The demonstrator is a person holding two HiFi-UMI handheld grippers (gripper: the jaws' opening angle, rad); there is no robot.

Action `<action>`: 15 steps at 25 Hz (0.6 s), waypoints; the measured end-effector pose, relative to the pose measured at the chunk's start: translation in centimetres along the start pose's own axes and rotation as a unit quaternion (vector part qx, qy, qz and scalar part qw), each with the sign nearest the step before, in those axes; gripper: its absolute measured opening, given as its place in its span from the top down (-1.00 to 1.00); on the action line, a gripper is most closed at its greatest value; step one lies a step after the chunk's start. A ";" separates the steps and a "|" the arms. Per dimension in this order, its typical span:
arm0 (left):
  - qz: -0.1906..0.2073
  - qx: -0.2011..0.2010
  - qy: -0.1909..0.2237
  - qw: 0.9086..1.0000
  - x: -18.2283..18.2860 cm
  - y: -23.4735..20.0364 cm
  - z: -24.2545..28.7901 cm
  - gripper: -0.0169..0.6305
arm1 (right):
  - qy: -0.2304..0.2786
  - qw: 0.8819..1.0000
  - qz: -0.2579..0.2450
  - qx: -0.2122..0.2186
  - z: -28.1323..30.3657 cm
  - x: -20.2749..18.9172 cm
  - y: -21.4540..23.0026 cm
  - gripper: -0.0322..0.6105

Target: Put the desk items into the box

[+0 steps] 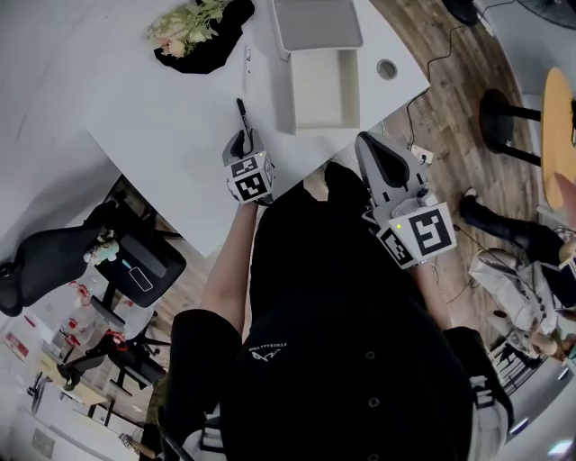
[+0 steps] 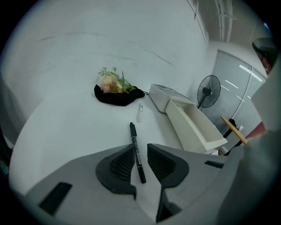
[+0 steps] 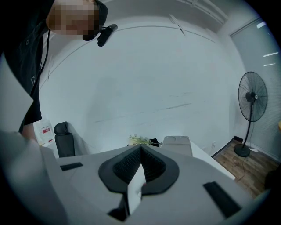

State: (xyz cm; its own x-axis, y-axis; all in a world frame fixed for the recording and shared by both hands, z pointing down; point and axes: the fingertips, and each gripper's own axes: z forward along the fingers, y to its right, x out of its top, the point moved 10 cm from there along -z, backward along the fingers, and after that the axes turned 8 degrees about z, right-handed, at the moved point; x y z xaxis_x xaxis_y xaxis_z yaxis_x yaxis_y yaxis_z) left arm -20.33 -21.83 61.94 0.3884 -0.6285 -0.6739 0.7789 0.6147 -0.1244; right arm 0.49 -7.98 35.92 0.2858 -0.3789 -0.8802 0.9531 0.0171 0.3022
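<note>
on the white worktop the open box stands empty, so nothing looks packed yet. the left gripper has its jaws released either side of the black pen, which lies on the worktop. the right gripper is clenched on nothing. a slim white item waits too.

- Black marker pen: slim, capped, lay flat on white worktop; near end lay between jaws of left gripper, jaws apart on both sides, not closed on it.
- White pen: small, thin, lay flat on worktop beyond black pen, apart from it, just beside box.
- Box: white, rectangular, open, upright, nothing inside, near worktop edge, right of both pens.
- Lid: grey-white, flat, rounded corners, at far end of box, touching it.
</note>
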 end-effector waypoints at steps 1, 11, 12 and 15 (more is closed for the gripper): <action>0.000 0.000 -0.006 1.000 0.0 -0.1 0.3 0.72 | -0.001 1.000 0.000 -0.001 0.1 -0.1 0.0 0.90; -0.010 0.015 -0.054 0.998 -1.1 -0.9 2.0 0.71 | -0.003 1.000 0.000 -0.013 0.1 -0.1 0.0 0.90; -0.008 0.019 -0.056 0.998 -1.1 -0.9 2.0 0.72 | -0.003 1.000 0.001 -0.012 0.1 -0.1 0.1 0.90; -0.002 0.025 -0.064 0.998 -1.0 -0.8 2.0 0.80 | -0.003 1.000 0.000 -0.009 0.0 -0.1 0.1 0.90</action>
State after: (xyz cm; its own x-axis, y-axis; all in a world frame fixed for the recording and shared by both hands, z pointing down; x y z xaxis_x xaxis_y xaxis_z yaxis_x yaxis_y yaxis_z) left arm -20.33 -22.60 64.14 0.4427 -0.6882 -0.5748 0.8029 0.5896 -0.0876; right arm 0.55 -7.94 36.03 0.2847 -0.3842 -0.8782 0.9550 0.0340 0.2947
